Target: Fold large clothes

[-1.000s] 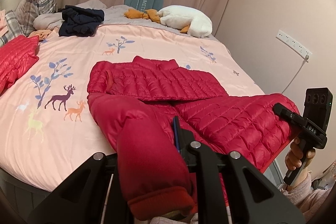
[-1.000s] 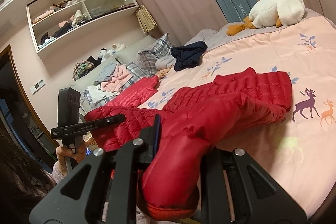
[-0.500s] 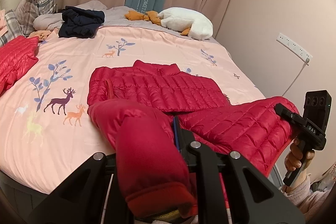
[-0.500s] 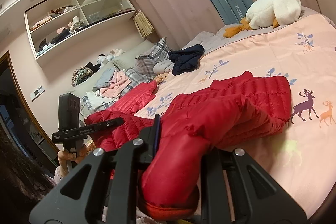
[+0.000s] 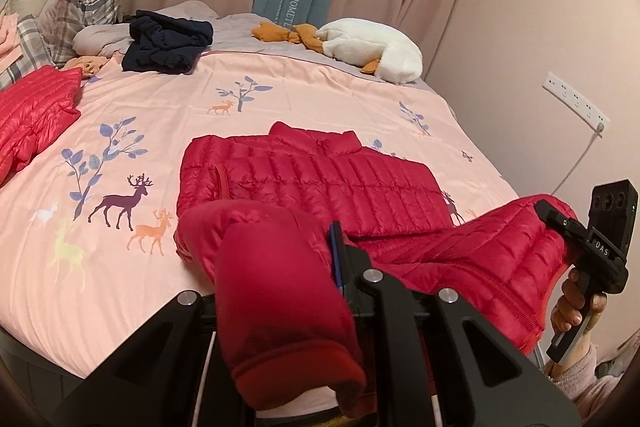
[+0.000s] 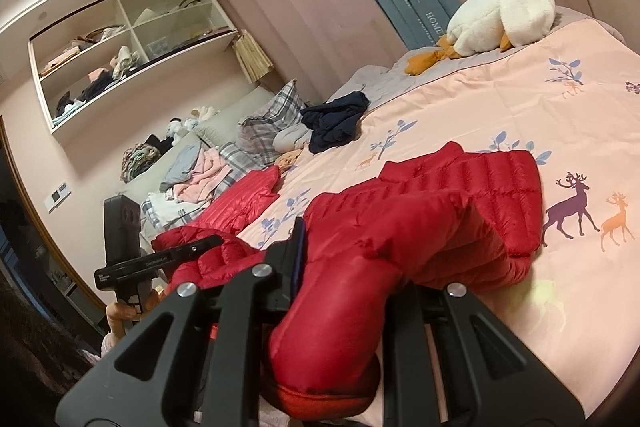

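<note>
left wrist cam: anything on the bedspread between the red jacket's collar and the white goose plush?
Nothing lies there. In the left wrist view the stretch from the red jacket collar up to the white goose plush is bare pink bedspread, only printed motifs.

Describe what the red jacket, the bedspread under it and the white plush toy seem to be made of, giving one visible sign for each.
Red jacket: likely thin synthetic shell with padded filling; slight sheen, stitched puffy channels.
Bedspread: probably woven cotton or a blend; matte, printed deer and branches, fine creases.
White plush toy: fleecy pile fabric, probably stuffed; fuzzy, soft-edged surface.
</note>
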